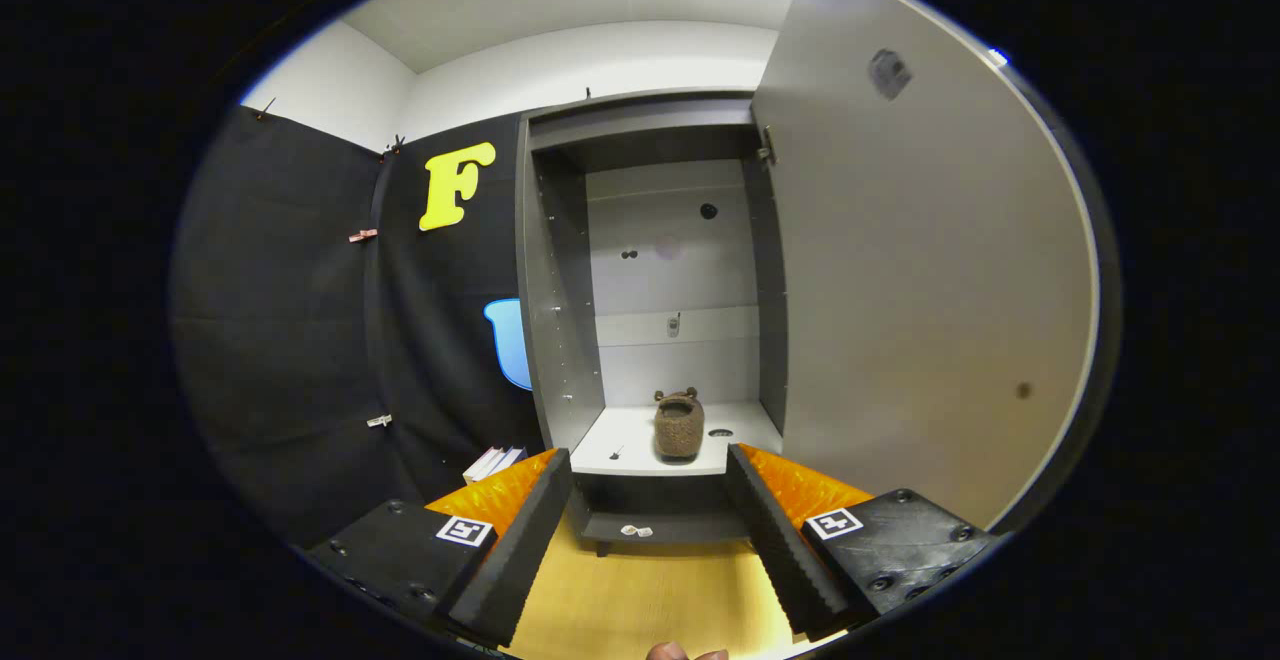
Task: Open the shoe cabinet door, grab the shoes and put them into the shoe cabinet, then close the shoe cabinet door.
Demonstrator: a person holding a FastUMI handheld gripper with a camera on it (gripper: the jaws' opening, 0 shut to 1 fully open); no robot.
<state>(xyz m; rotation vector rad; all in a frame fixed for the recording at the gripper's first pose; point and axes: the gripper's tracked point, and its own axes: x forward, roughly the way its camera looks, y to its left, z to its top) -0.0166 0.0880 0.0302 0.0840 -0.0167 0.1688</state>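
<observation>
I have the hand-held gripper (648, 470) released, its two ribbed fingers (520, 540) spread wide apart with nothing between them, pointing straight at the tall grey shoe cabinet (555, 320). The cabinet's flat grey door (920, 290) stands swung fully open on its hinges at the cabinet's right edge, reaching out toward me past the right finger. Inside, I see a pale shelf (625, 435) running across the lower part of the cabinet, and on it sits the fuzzy brown slipper-like shoe (679, 425), upright with its opening facing up, near the front edge of that shelf and slightly right of its middle. The shoe lies beyond the fingers, well apart from both tips, in line with the gap between them. A small dark round mark (720, 433) lies on the shelf just to the right of the shoe, and a tiny dark speck (617, 454) lies close to the shelf's front edge on the left. Below the shelf is a dark lower compartment (660, 500), and on its floor near the front edge lie two small pale bits (637, 531); I cannot tell what they are. The light wooden floor (640, 600) runs between the fingers up to the cabinet base. A few pale flat items (493, 462) like books lean by the cabinet's lower left corner, just beyond the left finger. Fingertips of a hand (685, 652) peek in under the gripper.
</observation>
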